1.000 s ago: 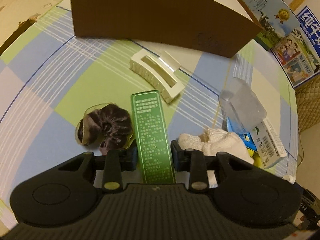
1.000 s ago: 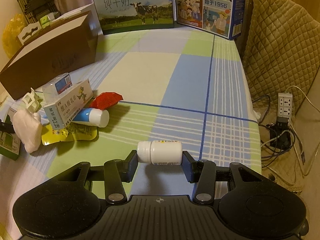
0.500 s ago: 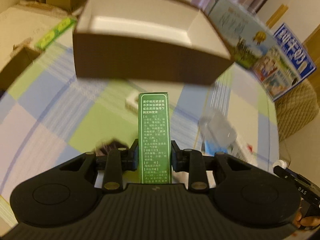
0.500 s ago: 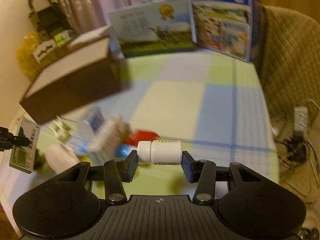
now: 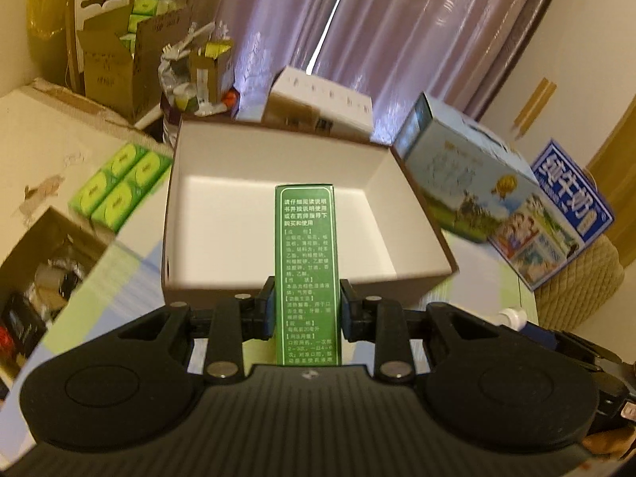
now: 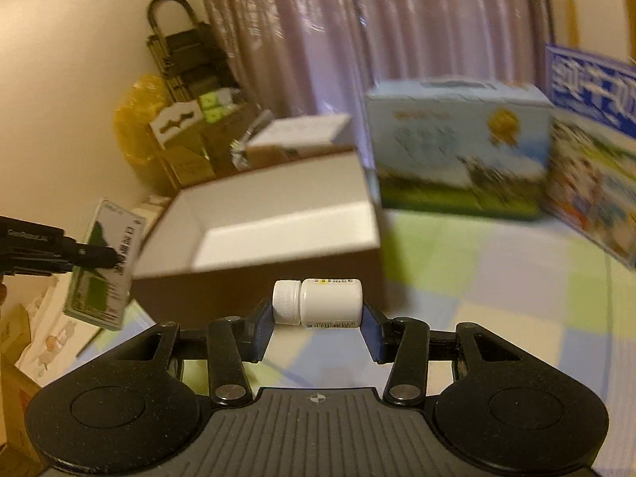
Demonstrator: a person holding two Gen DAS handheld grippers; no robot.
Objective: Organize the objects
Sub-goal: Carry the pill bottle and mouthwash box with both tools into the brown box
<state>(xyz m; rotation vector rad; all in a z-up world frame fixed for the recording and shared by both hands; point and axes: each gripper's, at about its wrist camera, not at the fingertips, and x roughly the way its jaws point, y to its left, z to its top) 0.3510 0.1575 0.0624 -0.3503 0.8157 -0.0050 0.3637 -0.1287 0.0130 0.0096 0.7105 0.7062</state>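
My left gripper (image 5: 306, 310) is shut on a long green medicine box (image 5: 307, 262) and holds it in the air in front of an open brown cardboard box (image 5: 278, 214) with a white, bare inside. My right gripper (image 6: 317, 320) is shut on a small white pill bottle (image 6: 318, 303), held sideways with its cap to the left, just before the same brown box (image 6: 278, 214). In the right wrist view the left gripper's fingers (image 6: 87, 256) and the green box (image 6: 105, 266) show at the far left.
Two milk cartons (image 5: 477, 202) (image 5: 572, 202) stand right of the brown box on the checked tablecloth (image 6: 497, 278). Green tissue packs (image 5: 119, 183), cardboard boxes (image 5: 119, 59) and a white box (image 5: 322, 103) lie beyond the table. Curtains hang behind.
Both grippers have lifted off the table with their loads and moved toward the brown box, whose open inside now shows. The clutter on the table has dropped out of view.
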